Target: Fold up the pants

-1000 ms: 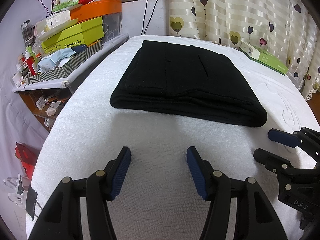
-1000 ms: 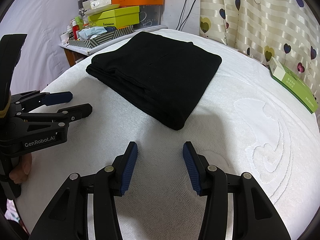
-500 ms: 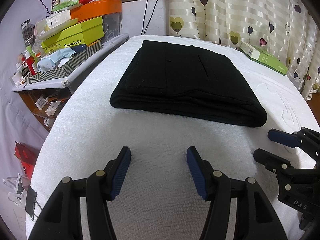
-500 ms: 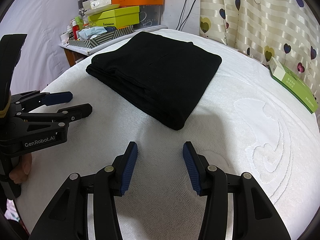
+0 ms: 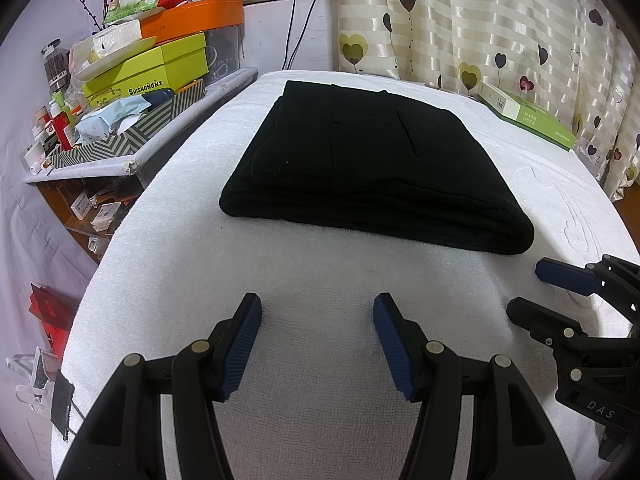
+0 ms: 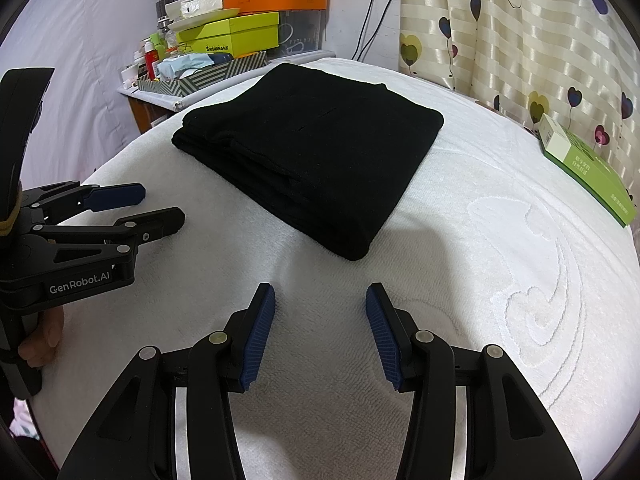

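Observation:
Black pants (image 5: 372,168) lie folded into a flat rectangular stack on the white towel-covered table (image 5: 320,280); the right wrist view shows the same pants (image 6: 312,152) with the layered edge toward me. My left gripper (image 5: 318,312) hovers over bare towel in front of the stack, open, with nothing between its blue pads. My right gripper (image 6: 320,300) is likewise open and empty, short of the stack's near corner. Each gripper appears in the other's view: the right gripper (image 5: 532,288) at the right edge, the left gripper (image 6: 160,206) at the left edge.
A side table at the back left is piled with boxes: a yellow-green box (image 5: 160,68), an orange box (image 5: 196,20), bottles and a striped tray (image 5: 132,140). A green-and-white box (image 5: 524,114) lies at the table's far right, near the heart-patterned curtain (image 5: 480,20). A person's fingers (image 6: 40,344) hold the left gripper's handle.

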A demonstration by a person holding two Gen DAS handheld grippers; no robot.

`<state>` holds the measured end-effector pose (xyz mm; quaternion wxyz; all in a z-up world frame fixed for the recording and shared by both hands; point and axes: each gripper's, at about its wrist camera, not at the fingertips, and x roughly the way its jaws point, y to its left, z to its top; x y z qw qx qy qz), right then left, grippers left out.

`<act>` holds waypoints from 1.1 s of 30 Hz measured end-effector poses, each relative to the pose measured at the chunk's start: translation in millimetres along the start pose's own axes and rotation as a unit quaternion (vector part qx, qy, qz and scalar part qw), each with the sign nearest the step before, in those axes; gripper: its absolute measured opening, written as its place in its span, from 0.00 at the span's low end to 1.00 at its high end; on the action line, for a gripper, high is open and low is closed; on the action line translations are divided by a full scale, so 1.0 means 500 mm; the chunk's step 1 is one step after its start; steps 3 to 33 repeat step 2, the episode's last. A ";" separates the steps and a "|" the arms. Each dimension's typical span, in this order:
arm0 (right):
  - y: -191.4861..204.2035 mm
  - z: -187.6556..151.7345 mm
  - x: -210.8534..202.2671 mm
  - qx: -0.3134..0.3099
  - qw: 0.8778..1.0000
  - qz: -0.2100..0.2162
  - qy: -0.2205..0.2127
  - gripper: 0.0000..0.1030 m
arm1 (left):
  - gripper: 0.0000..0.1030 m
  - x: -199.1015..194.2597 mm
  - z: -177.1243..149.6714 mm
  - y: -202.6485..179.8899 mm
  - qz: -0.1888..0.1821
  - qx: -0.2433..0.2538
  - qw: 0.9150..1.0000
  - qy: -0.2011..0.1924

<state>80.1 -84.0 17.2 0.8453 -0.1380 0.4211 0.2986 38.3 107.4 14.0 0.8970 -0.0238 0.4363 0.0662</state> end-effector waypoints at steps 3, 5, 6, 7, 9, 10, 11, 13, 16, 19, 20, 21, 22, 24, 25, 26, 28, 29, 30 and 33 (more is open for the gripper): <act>0.000 0.000 0.000 0.000 1.000 0.000 0.000 0.47 | 0.59 0.000 0.000 0.000 0.000 0.000 1.000 0.000; 0.000 0.000 0.000 0.000 1.000 0.000 0.000 0.47 | 0.59 0.000 0.000 0.000 0.000 0.000 1.000 0.000; 0.000 0.000 0.000 0.000 1.000 0.000 0.000 0.47 | 0.59 0.000 0.000 0.000 0.000 0.000 1.000 0.000; 0.000 0.000 0.000 0.000 1.000 0.000 0.000 0.47 | 0.59 0.000 0.000 0.000 0.000 0.000 1.000 0.000; 0.000 0.000 0.000 0.000 1.000 0.000 0.000 0.47 | 0.59 0.000 0.000 0.000 0.000 0.000 1.000 0.000; 0.000 0.000 0.000 0.000 1.000 0.000 0.000 0.47 | 0.59 0.000 0.000 0.000 0.000 0.000 1.000 0.000; 0.000 0.000 0.000 0.000 1.000 0.000 0.000 0.47 | 0.59 0.000 0.000 0.000 0.000 0.000 1.000 0.000; 0.000 0.000 0.000 0.000 1.000 0.000 0.000 0.47 | 0.59 0.000 0.000 0.000 0.000 0.000 1.000 0.000; 0.000 0.000 0.000 0.000 1.000 0.000 0.000 0.47 | 0.59 0.000 0.000 0.000 0.000 0.000 1.000 0.000; 0.000 0.000 0.000 0.000 1.000 0.000 0.000 0.47 | 0.59 0.000 0.000 0.000 0.000 0.000 1.000 0.000; 0.000 0.000 0.000 0.000 1.000 0.000 0.000 0.47 | 0.59 0.000 0.000 0.000 0.000 0.000 1.000 0.000; 0.000 0.000 0.000 0.000 1.000 0.000 0.000 0.47 | 0.59 0.000 0.000 0.000 0.000 0.000 1.000 0.000; 0.000 0.000 0.000 0.000 1.000 0.000 0.000 0.47 | 0.59 0.000 0.000 0.000 0.000 0.000 1.000 0.000; 0.000 0.000 0.000 0.000 1.000 0.000 0.000 0.47 | 0.59 0.000 0.000 0.000 0.000 0.000 1.000 0.000; 0.000 0.000 0.000 0.000 1.000 0.000 0.000 0.47 | 0.59 0.000 0.000 0.000 0.000 0.000 1.000 0.000; 0.000 0.000 0.000 0.000 1.000 0.000 0.000 0.47 | 0.59 0.000 0.000 0.000 0.000 0.000 1.000 0.000; 0.000 0.000 0.000 0.000 1.000 0.000 0.000 0.47 | 0.59 0.000 0.000 0.000 0.000 0.000 1.000 0.000; 0.000 0.000 0.000 0.000 1.000 0.000 0.000 0.47 | 0.59 0.000 0.000 0.000 0.000 0.000 1.000 0.000; 0.000 0.000 0.000 0.000 1.000 0.000 0.000 0.47 | 0.59 0.000 0.000 0.000 0.000 0.000 1.000 0.000; 0.000 0.000 0.000 0.000 1.000 0.000 0.000 0.47 | 0.59 0.000 0.000 0.000 0.000 0.000 1.000 0.000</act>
